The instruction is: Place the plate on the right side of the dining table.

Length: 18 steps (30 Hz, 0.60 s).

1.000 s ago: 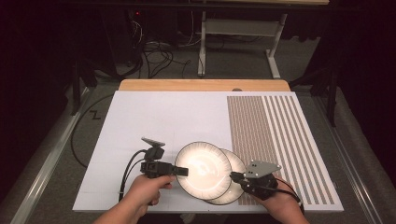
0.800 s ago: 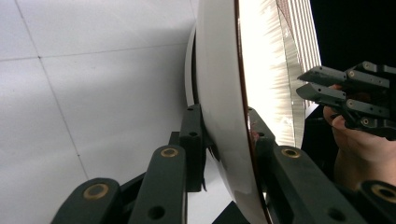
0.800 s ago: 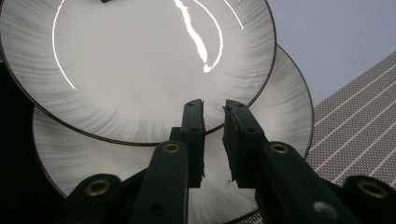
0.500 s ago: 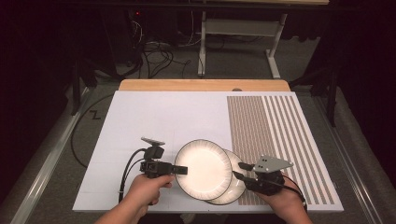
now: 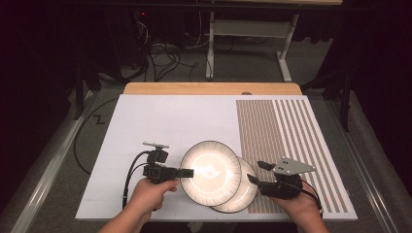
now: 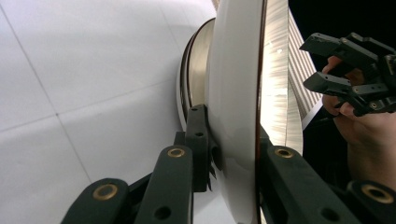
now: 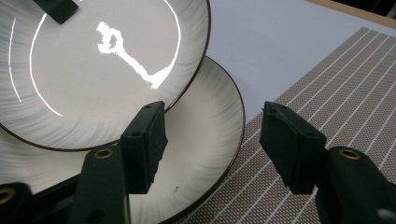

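A: What does the upper plate (image 5: 211, 172) conceal?

B: Much of the lower plate (image 5: 243, 194), leaving a crescent at its right.

A: And in the left gripper view?

B: The upper plate (image 6: 236, 107) is cut off at top and bottom; the lower plate (image 6: 196, 74) shows as a sliver behind it, blocking the counter (image 6: 84, 84) beyond.

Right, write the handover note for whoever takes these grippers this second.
Left gripper: shut on the rim of the upper plate, holding it lifted and tilted over the lower plate.
Right gripper: open, holding nothing, just beside the lower plate's right edge.
Lower plate lies on the white mat, its right edge over the striped mat.
Done: upper plate gripped.
Left: likely separating and placing the plates.
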{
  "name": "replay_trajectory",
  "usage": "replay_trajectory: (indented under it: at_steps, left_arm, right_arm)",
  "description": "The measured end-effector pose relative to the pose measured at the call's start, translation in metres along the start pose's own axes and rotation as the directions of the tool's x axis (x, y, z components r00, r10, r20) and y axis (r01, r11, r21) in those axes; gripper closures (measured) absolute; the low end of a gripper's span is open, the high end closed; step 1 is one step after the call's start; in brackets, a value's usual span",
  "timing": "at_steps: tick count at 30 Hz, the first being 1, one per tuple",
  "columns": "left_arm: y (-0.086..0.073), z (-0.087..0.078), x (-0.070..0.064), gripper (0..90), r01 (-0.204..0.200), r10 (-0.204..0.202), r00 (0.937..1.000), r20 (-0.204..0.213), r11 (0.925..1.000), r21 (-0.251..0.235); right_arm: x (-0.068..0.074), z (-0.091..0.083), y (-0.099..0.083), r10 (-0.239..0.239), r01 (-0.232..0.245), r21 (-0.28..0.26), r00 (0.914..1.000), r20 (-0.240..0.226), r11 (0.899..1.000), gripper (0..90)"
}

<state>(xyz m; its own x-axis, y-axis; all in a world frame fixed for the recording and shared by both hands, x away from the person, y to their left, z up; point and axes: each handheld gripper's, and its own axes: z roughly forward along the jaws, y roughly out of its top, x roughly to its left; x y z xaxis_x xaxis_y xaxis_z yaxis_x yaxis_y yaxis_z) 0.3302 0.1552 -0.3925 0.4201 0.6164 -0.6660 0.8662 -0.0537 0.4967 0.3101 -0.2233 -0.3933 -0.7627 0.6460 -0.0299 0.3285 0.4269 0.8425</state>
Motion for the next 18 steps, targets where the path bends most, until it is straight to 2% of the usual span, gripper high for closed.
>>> replay_trajectory:
  at_steps: [7,11,15,18]
  left_arm:
    - [0.001,0.000,0.006,78.9,-0.042,0.043,0.9990,0.010,0.9978,-0.051]
    - [0.000,0.001,0.006,78.8,-0.085,0.086,0.9963,0.005,0.9928,-0.084]
    - [-0.004,0.000,0.003,78.7,-0.150,0.150,0.9887,-0.010,0.9812,-0.121]
    - [-0.009,-0.002,-0.002,78.7,-0.213,0.211,0.9770,-0.029,0.9648,-0.154]
  right_arm:
    - [-0.010,-0.007,-0.004,0.026,-0.025,-0.027,0.9991,0.034,0.999,34.8]
    - [-0.015,-0.010,-0.007,0.038,-0.036,-0.033,0.9978,0.055,0.999,32.1]
    - [-0.019,-0.014,-0.008,0.051,-0.047,-0.051,0.9963,0.069,0.998,29.2]
    - [-0.021,-0.016,-0.009,0.062,-0.057,-0.065,0.9953,0.075,0.996,26.4]
